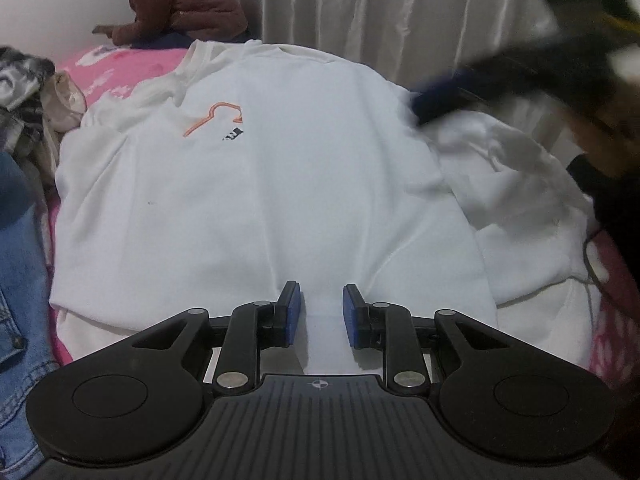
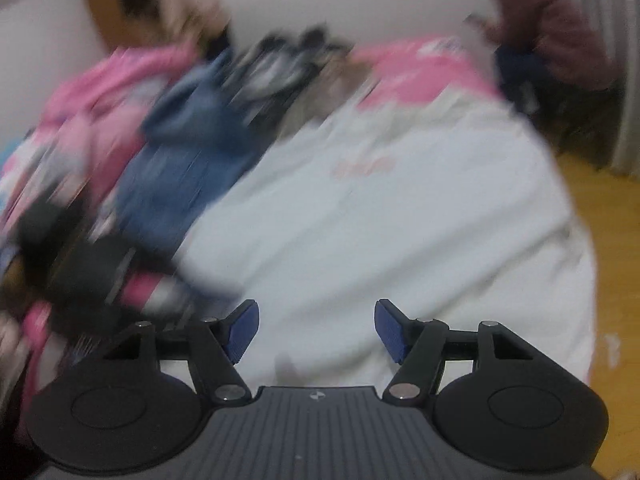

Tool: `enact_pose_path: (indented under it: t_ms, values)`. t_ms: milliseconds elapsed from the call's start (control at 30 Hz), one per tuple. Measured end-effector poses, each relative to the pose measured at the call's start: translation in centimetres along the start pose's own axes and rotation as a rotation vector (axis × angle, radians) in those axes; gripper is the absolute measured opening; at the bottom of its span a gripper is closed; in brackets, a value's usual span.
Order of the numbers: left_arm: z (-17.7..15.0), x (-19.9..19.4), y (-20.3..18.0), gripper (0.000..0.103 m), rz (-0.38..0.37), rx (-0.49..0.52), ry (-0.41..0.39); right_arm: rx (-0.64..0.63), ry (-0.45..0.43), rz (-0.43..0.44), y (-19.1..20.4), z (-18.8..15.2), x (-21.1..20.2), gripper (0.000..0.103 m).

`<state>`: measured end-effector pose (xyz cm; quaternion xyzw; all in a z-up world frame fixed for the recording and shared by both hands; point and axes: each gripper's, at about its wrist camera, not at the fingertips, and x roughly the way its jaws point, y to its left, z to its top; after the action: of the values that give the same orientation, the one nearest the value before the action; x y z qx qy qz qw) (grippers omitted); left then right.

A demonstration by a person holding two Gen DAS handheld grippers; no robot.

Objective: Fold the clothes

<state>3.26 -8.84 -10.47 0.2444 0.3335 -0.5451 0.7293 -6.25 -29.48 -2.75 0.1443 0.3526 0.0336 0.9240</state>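
Observation:
A white sweatshirt point(image 1: 272, 184) with an orange outline print point(image 1: 214, 118) lies spread flat on the bed, collar at the far end. My left gripper point(image 1: 322, 314) hovers over its near hem, blue pads a narrow gap apart, with the cloth showing between them and no grip visible. The right gripper point(image 1: 434, 100) shows here as a dark blur at the garment's far right, above a rumpled sleeve point(image 1: 500, 168). In the blurred right wrist view, the right gripper point(image 2: 316, 330) stands wide open over the white sweatshirt point(image 2: 380, 220), nothing between its fingers.
Blue jeans point(image 1: 20, 280) lie at the left edge on a pink bedspread point(image 1: 120, 64), with a heap of other clothes point(image 1: 24, 92) behind. A person in a maroon jacket point(image 1: 180, 4) sits at the far end. White curtains point(image 1: 380, 8) hang behind. Wooden floor point(image 2: 592, 200) lies beyond the bed.

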Motion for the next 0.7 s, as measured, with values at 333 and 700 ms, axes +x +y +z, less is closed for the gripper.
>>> enact_pose_path:
  t_ms: [333,700]
  values:
    - [-0.5,-0.2,0.0,0.023,0.003,-0.032,-0.022,0.034,0.011,-0.273,-5.7,-2.1,2.4,0.068]
    - [0.7,-1.3,1.3,0.023,-0.059,-0.135,-0.018,0.168,-0.101,-0.315,-7.8,1.5,-0.5,0.071]
